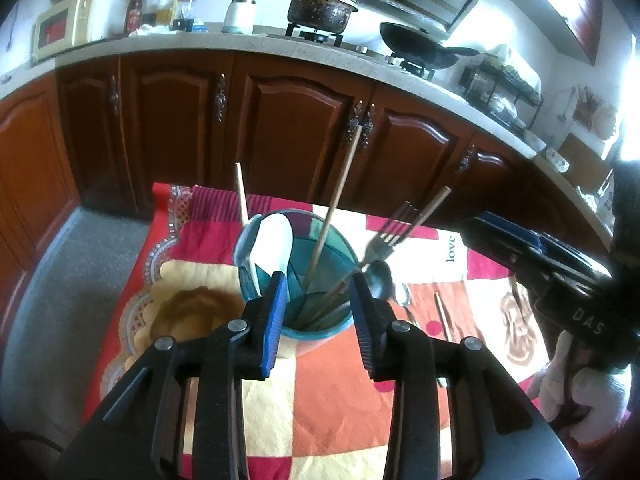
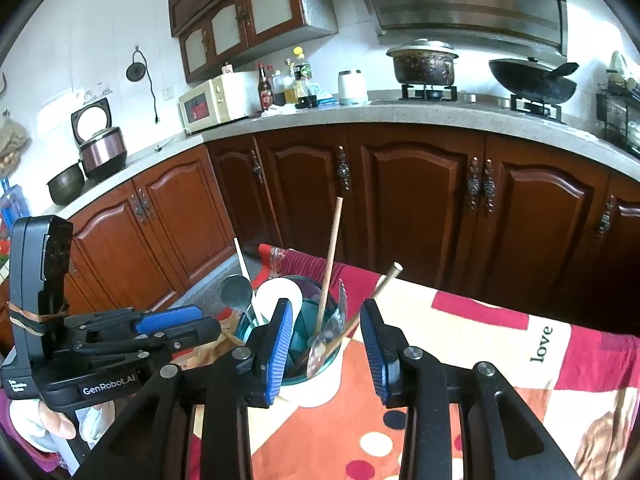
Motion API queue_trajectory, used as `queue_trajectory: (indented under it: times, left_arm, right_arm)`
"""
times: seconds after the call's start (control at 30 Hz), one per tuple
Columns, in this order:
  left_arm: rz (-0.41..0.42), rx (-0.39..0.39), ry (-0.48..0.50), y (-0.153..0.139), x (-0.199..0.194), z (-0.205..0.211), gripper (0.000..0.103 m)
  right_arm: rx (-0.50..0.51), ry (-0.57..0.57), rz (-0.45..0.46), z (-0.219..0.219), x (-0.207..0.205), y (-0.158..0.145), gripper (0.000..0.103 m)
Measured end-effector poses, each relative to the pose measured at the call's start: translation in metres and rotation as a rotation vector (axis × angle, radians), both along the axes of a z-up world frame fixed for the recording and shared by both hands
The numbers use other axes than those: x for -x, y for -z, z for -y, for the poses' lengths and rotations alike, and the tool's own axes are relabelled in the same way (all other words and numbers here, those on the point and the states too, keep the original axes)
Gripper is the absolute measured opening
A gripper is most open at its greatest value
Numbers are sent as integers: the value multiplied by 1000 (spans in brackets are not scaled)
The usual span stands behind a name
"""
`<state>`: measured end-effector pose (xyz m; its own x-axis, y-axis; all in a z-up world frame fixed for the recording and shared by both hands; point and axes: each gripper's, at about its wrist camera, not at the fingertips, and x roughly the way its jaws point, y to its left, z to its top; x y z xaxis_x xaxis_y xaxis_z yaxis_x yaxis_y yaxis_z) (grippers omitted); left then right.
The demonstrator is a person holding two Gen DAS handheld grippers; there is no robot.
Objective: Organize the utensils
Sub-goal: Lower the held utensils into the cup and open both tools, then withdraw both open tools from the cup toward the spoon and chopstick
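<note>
A teal holder cup (image 1: 332,328) stands on the patterned tablecloth and holds a white spoon (image 1: 272,240), wooden chopsticks (image 1: 336,204), a fork (image 1: 394,226) and a dark spoon (image 1: 380,280). My left gripper (image 1: 318,292) is open and empty, its fingers either side of the cup's near rim. The cup also shows in the right wrist view (image 2: 316,356). My right gripper (image 2: 326,324) is open and empty, just before the cup. A metal spoon (image 1: 404,294) and a chopstick (image 1: 444,316) lie on the cloth right of the cup.
The tablecloth (image 1: 328,396) covers a small table whose far edge faces brown cabinets (image 1: 300,128). The right gripper's body (image 1: 560,280) hangs over the table's right side. The left gripper's body (image 2: 104,340) is at the left. A counter with stove and pots (image 2: 424,68) runs behind.
</note>
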<state>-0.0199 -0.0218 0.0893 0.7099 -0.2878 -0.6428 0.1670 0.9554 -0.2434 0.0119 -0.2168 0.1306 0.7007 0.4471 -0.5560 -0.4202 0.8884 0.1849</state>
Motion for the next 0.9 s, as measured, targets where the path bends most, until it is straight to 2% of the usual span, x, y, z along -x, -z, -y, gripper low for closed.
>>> queue_trajectory:
  times: [0.13, 0.53, 0.9]
  left_arm:
    - [15, -19, 12, -3, 12, 13, 36]
    - [17, -89, 25, 2, 33, 50, 36]
    - [-8, -108, 91, 14, 39, 83, 36]
  right_arm:
    - [-12, 27, -2, 11, 13, 0, 34]
    - [-18, 112, -32, 49, 39, 14, 35]
    - [-12, 177, -70, 80, 54, 32, 39]
